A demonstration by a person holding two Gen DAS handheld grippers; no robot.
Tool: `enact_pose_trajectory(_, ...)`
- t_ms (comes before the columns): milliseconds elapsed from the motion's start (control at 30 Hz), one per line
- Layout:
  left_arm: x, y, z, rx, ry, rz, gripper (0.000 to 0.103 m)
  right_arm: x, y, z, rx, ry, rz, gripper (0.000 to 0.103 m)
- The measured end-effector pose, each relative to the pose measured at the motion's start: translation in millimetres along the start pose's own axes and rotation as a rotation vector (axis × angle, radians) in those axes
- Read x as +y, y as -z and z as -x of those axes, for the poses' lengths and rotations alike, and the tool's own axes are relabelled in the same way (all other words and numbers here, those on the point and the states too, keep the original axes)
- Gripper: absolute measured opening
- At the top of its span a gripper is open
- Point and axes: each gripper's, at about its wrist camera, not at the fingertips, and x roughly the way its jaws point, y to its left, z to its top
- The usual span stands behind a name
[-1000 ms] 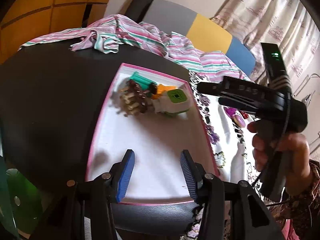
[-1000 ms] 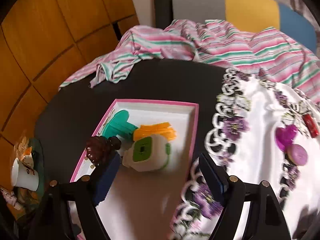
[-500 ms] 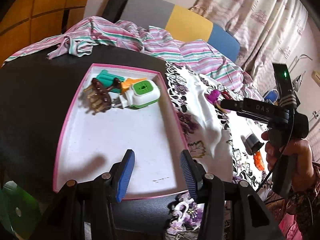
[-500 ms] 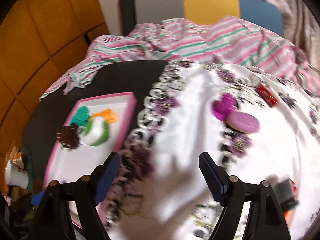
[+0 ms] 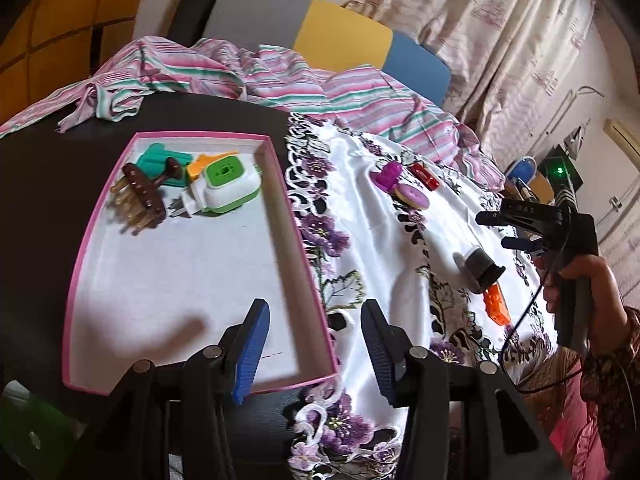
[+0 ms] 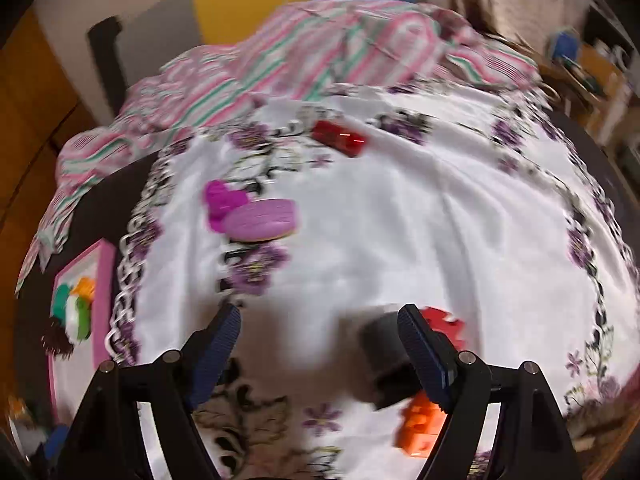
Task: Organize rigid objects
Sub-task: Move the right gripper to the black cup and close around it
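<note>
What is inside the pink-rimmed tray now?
The pink-rimmed tray holds a brown hair claw clip, a green-and-white plug-in device, a teal piece and an orange piece, both partly covered.

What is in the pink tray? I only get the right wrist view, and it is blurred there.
Observer: Four things, bunched at the far end of the tray: a brown hair clip, a teal piece, an orange piece and a green-and-white plug.
Operator: Where is the left gripper?
Observer: The left gripper is open and empty, by the tray's near right corner.
Operator: And the dark thing by my right finger?
Observer: A black cap on the cloth, next to an orange brick. The right gripper is open beside it, not holding it.
</note>
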Motion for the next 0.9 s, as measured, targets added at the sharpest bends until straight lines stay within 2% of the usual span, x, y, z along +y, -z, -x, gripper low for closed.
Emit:
enact_pose_trajectory(200, -11, 0, -4, 0.011, 0.02, -0.031, 0.048, -28, -2, -13, 0.071, 0.063, -0.044, 0.078)
enact_pose_trajectory(300, -14, 1, -6, 0.017, 0.025, -0.04, 0.048, -34, 3, -25, 0.138, 0.051, -0.043, 0.07)
enact_pose_trajectory(400, -16, 2, -8, 0.019, 0.024, -0.041, 0.048, -38, 9, -37, 0.2, 0.03, -0.054, 0.066)
enact_pose_trajectory(533, -15, 4, -8, 0.021, 0.02, -0.038, 0.048, -39, 14, -49, 0.236, 0.027, -0.05, 0.064)
enact_pose_trajectory(633, -15, 4, -9, 0.023, 0.015, -0.037, 0.048, -32, 13, -50, 0.219, 0.041, -0.004, 0.06)
enact_pose_trajectory(700, -15, 5, -10, 0.028, 0.013, -0.038, 0.048, -26, 11, -49, 0.209, 0.03, 0.019, 0.045)
enact_pose_trajectory(900, -20, 3, -9, 0.022, 0.011, -0.048, 0.048, -18, 7, -53, 0.179, -0.006, 0.024, 0.044)
